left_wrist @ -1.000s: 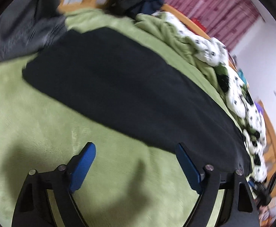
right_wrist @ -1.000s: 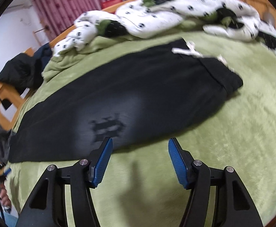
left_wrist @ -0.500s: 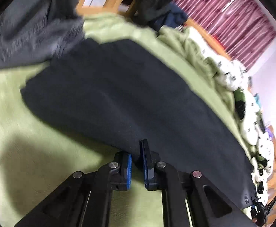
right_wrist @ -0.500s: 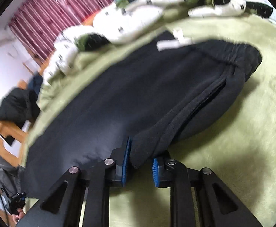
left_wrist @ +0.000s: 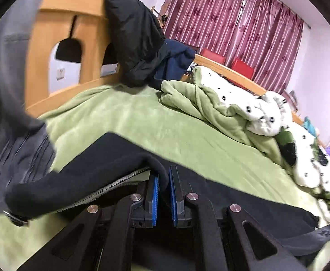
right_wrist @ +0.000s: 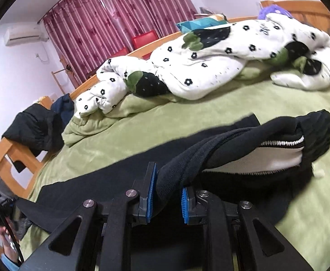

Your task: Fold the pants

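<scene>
Black pants (left_wrist: pixel 92 169) lie lengthwise on a green blanket (left_wrist: pixel 169 131). My left gripper (left_wrist: pixel 163 185) is shut on the near edge of the pants toward the leg end and holds it raised off the bed. My right gripper (right_wrist: pixel 166 188) is shut on the near edge of the pants (right_wrist: pixel 232 149) by the waistband and holds it raised; the white inner lining (right_wrist: pixel 275 158) shows under the lifted fabric. The far edge of the pants still rests on the blanket (right_wrist: pixel 187 117).
A white flower-print duvet (right_wrist: pixel 210 63) is piled along the far side of the bed. A wooden bed frame (left_wrist: pixel 58 29) with a black jacket (left_wrist: pixel 135 40) draped on it stands at the left. A grey garment (left_wrist: pixel 6 113) hangs close at the left. Red curtains (left_wrist: pixel 232 27) are behind.
Both grippers went from open above the bed to shut on the near edge of the pants, then lifted that edge up off the blanket.
</scene>
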The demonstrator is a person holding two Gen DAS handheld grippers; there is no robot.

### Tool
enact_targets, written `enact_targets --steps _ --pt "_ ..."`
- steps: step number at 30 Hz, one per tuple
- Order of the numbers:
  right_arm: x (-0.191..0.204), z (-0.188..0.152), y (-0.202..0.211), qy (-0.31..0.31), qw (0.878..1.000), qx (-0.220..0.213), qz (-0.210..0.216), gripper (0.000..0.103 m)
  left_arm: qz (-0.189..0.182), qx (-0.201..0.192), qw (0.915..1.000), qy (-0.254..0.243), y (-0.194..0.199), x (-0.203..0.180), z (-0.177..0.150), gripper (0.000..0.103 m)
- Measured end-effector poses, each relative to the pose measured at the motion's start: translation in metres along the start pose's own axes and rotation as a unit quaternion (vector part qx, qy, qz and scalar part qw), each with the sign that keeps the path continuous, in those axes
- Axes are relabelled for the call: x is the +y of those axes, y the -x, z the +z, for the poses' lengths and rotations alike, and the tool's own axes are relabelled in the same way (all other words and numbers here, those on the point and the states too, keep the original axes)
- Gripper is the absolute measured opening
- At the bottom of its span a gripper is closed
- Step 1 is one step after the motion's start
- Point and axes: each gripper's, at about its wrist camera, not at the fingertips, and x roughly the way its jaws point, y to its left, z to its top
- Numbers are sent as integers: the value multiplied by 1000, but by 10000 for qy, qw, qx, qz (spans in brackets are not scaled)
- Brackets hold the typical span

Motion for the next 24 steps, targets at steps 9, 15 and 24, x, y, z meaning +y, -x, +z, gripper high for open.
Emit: enact_targets --steps 9,15,24 --pt "3 8 -132 209 9936 565 -959 19 914 214 9922 -820 -123 -38 -10 10" --pt "-9 13 -146 -51 9927 836 -871 31 790 681 9938 -377 -132 -23 -6 51" --pt "9 -32 -17 490 9953 630 -544 60 -412 1443 9885 166 -24 25 -63 66"
